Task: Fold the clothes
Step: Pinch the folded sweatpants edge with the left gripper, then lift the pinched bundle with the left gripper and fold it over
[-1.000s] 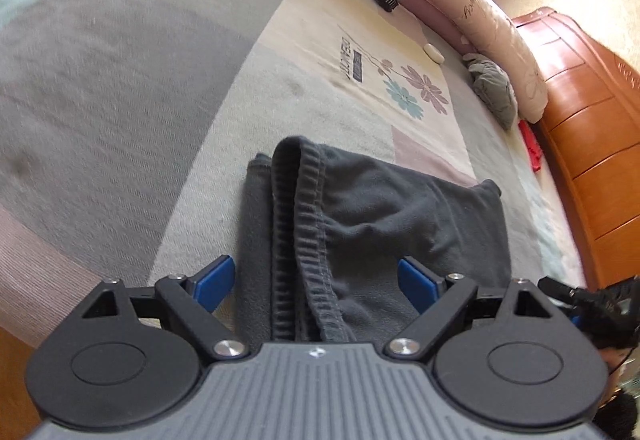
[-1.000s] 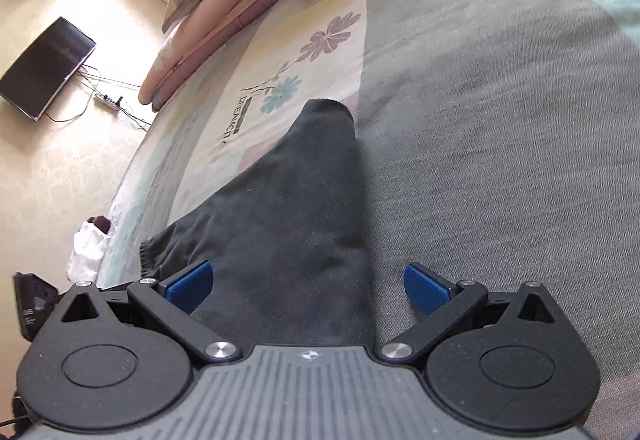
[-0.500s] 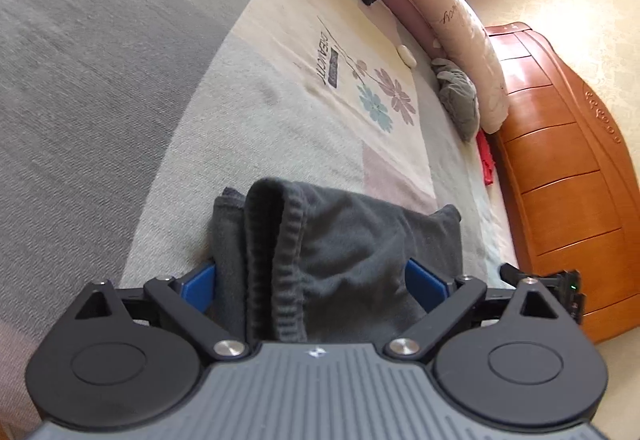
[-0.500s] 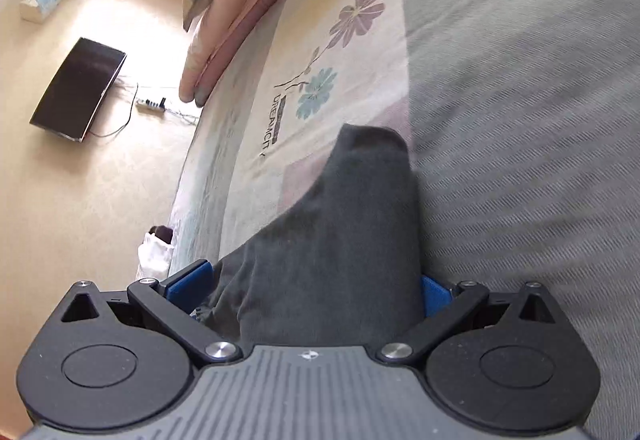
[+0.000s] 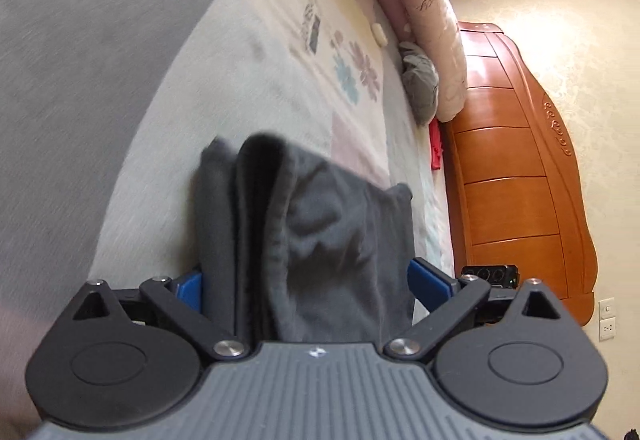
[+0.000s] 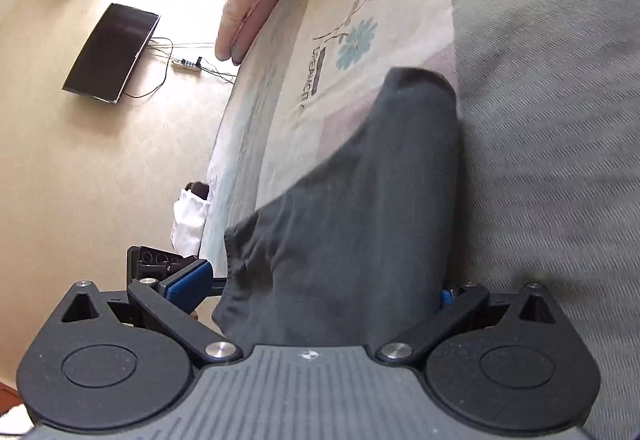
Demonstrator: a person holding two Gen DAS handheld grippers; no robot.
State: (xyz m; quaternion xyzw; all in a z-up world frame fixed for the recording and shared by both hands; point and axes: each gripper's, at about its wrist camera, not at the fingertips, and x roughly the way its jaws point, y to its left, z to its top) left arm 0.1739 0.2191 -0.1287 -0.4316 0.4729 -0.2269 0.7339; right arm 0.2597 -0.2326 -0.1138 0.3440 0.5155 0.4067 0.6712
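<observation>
Two claws reach over a folded dark grey cotton garment [image 5: 320, 240] that lies on a bed covered with a grey and cream flower-printed sheet [image 5: 256, 88]. The left claw [image 5: 306, 286] stands spread wide, its blue pads [image 5: 428, 278] on either side of the cloth's near end; the garment's ribbed hem [image 5: 276, 224] runs between them, and whether the pads press on the fabric cannot be told. The right claw [image 6: 320, 288] is likewise spread: its left blue pad [image 6: 192, 276] stands clear of the cloth, while the other pad is almost hidden behind the fabric edge, so a grip cannot be told. From the right wrist view the garment [image 6: 380, 200] narrows to a point far up the bed. A rolled pink floral quilt [image 5: 432, 20] lies along the bed's far side, with a crumpled grey cloth [image 5: 420, 80] just beside it and an orange wooden bed board [image 5: 516, 176] at the bed's end. A black flat screen [image 6: 112, 52] rests on the floor.
</observation>
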